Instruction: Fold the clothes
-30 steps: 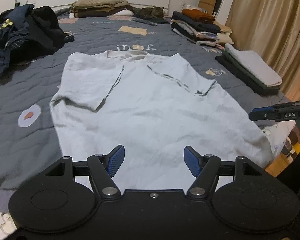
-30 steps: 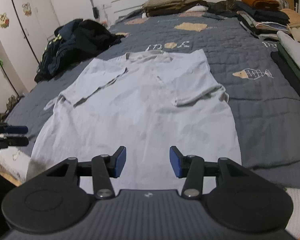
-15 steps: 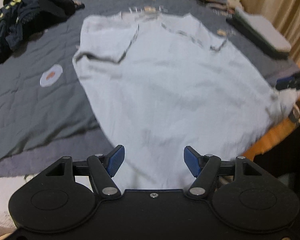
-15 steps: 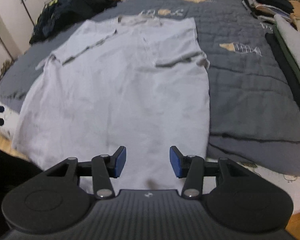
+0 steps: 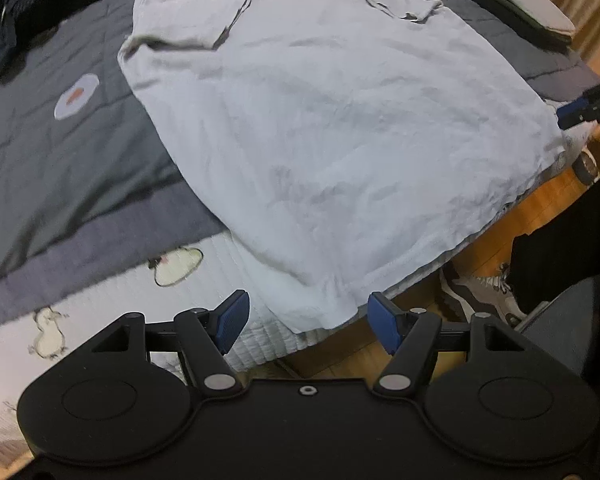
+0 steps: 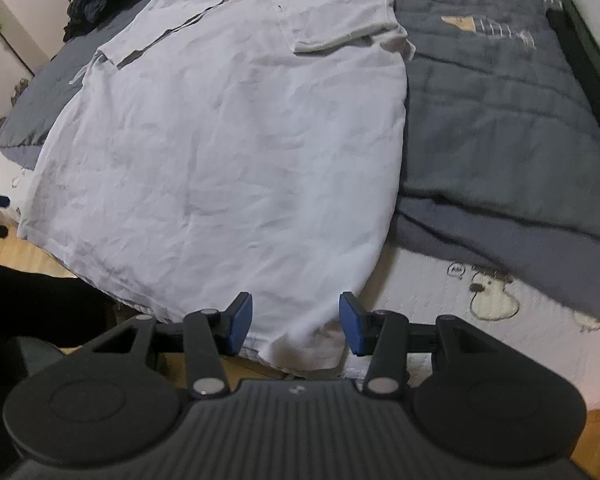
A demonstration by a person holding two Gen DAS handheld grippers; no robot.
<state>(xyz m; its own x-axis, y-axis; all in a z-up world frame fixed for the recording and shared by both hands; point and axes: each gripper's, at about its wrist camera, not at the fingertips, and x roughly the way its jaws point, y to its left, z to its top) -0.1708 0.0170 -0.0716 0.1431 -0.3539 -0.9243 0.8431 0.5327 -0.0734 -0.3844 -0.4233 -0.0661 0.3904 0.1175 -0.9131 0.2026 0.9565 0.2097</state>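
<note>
**Both tongs dropped to the shirt hem**

We've got the left gripper (image 5: 308, 322) open, nothing between the pads, hem corner of the shirt (image 5: 332, 120) sitting just above the gap at bottom centre. Right gripper (image 6: 296, 322) also open, straddling the other hem corner. A second ago both views looked across the bed (image 6: 500, 128) at the headboard; now they're tilted down at the hem hanging over the mattress edge. Sleeves are already folded in, upper frame. We read this as lining up the hem grab for the bottom-to-collar fold.
</note>
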